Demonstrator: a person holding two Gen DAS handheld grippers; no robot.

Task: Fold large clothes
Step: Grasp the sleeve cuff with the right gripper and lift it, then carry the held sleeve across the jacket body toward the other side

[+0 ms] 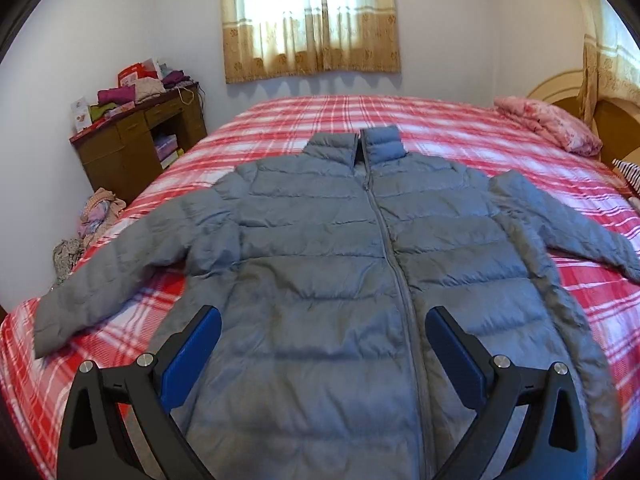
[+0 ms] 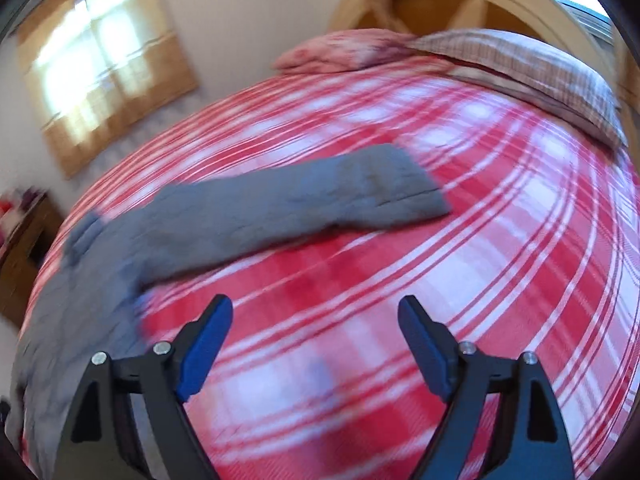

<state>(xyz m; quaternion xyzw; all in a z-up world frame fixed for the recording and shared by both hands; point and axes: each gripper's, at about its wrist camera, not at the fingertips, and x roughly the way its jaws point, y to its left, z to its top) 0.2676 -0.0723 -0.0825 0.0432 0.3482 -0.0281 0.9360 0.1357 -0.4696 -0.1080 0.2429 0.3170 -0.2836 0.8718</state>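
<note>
A grey quilted jacket [image 1: 340,248] lies flat and zipped, front up, on a bed with a red and white plaid cover [image 1: 420,116]. Both sleeves spread outward, collar at the far end. My left gripper [image 1: 322,320] hovers open above the jacket's lower front, its blue pads wide apart with nothing between them. In the blurred right wrist view one grey sleeve [image 2: 304,196] stretches across the plaid cover [image 2: 480,240], its cuff to the right. My right gripper [image 2: 316,316] stands open over bare cover, nearer than the sleeve, holding nothing.
A wooden desk [image 1: 140,140] piled with clothes stands left of the bed, with more clothes on the floor [image 1: 96,212]. Pink bedding [image 1: 548,124] and a plaid pillow [image 2: 532,72] lie at the headboard [image 2: 460,4]. A curtained window [image 1: 312,16] is behind.
</note>
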